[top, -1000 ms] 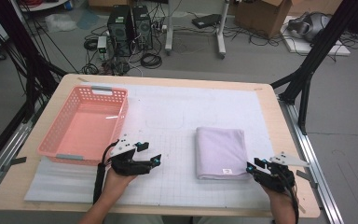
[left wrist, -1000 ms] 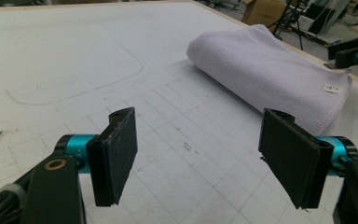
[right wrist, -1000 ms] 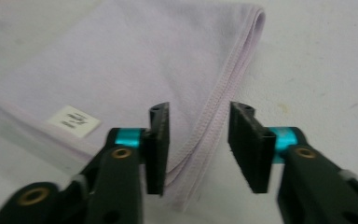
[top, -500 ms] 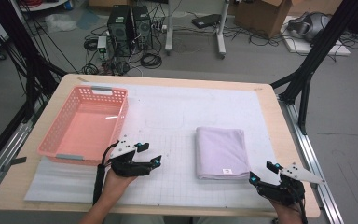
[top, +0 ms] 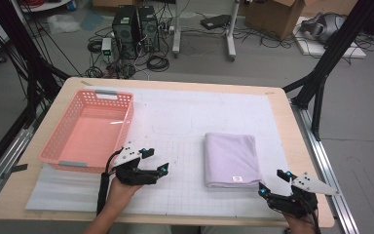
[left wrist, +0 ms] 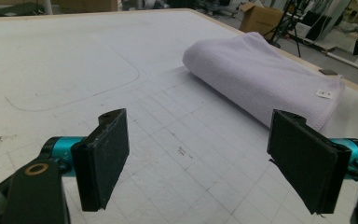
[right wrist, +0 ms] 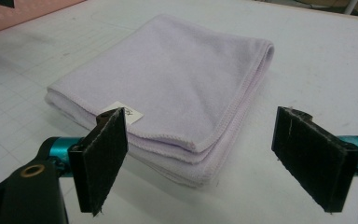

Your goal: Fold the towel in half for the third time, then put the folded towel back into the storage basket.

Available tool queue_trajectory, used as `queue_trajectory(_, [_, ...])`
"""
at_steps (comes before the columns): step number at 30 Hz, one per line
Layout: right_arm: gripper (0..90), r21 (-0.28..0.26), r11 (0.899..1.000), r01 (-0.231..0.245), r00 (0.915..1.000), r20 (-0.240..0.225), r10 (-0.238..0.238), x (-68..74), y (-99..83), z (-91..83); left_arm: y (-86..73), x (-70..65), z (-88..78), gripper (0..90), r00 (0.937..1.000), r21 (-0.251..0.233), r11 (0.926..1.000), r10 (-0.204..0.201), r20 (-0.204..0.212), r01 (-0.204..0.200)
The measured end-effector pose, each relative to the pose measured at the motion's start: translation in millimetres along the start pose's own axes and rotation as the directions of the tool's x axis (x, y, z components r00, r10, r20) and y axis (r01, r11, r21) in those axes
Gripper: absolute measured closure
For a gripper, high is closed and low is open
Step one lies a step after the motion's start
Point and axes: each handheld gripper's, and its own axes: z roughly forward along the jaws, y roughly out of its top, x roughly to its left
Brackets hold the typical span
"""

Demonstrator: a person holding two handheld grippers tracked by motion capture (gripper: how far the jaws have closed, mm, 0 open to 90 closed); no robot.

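Observation:
A folded lilac towel (top: pixel 231 158) with a small white label lies flat on the white grid mat (top: pixel 185 122), right of centre. My right gripper (top: pixel 271 183) hovers off its near right corner by the table's front edge. Its jaws have just been opening. In the right gripper view the towel (right wrist: pixel 168 79) lies just ahead of the right gripper (right wrist: pixel 209 163), and neither pad touches it. My left gripper (top: pixel 157 161) rests left of the towel, beside the basket's near corner. Its jaws have also just been opening, over bare mat. The left gripper (left wrist: pixel 205 161) faces the towel (left wrist: pixel 256 74).
An empty pink plastic basket (top: pixel 126 119) stands at the left of the table. The wooden table edge (top: pixel 302 146) runs close to the right hand. Computer towers (top: pixel 135 27), cables and cardboard boxes sit on the floor beyond, and black frame legs (top: pixel 321 73) flank the table.
My right gripper has drawn back from the towel's near right corner toward the right and the front edge, with its jaws spread wider. The left hand has stayed put.

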Motion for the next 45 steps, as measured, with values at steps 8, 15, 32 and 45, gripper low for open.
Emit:
queue_trajectory(8, [17.1, 0.007, 1.000, -0.001, 1.0000, 0.006, 0.001, -0.5, 0.9, 0.8, -2.3, 3.2, 2.4, 21.3, 0.9999, 0.014, 0.9998, -0.011, -0.005, 0.011])
queue_trajectory(15, [17.1, 0.021, 1.000, -0.006, 0.9999, 0.011, 0.006, -2.3, -0.9, 0.7, -2.3, 4.4, 4.8, 21.3, 0.9998, 0.016, 0.9996, -0.021, 0.000, 0.021])
queue_trajectory(32, [17.2, 0.044, 0.999, -0.005, 1.0000, 0.008, 0.005, -2.5, -5.2, 0.8, 6.6, 1.1, 11.2, 16.8, 0.9998, -0.004, 0.9999, -0.016, -0.009, 0.016])
queue_trajectory(45, [17.3, 0.037, 0.999, -0.008, 0.9999, 0.014, 0.008, -3.5, -5.4, -1.9, 22.4, -3.4, 28.4, 16.8, 0.9998, -0.037, 0.9992, 0.015, -0.014, -0.015])
